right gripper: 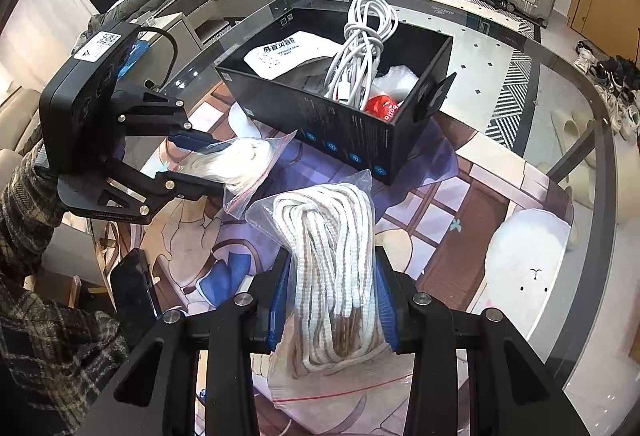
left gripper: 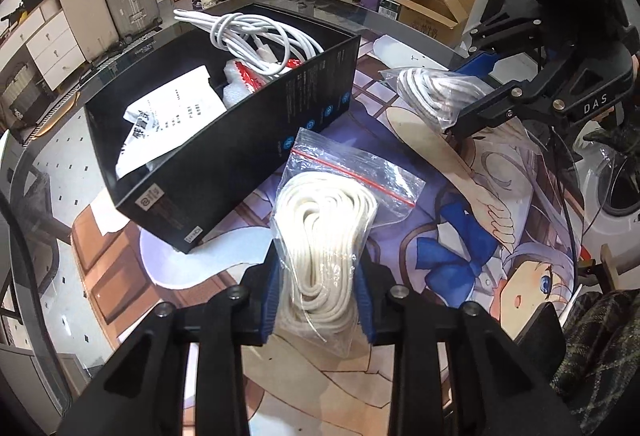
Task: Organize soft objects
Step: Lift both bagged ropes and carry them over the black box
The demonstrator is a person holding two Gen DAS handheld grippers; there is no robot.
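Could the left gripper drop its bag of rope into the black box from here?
Probably yes. The left gripper is shut on its bag of rope, the black box stands open-topped just ahead, and nothing lies between them.

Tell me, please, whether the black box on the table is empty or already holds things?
Not empty: the black box is open-topped and holds a white cable bundle, a printed paper and red packaging.

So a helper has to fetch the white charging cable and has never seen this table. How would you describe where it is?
Find the open black cardboard box on the printed desk mat. The coiled smooth white charging cable sticks out of it, beside a printed white paper sheet and a red packet. Unlike the two clear zip bags of braided white rope, it is unbagged.
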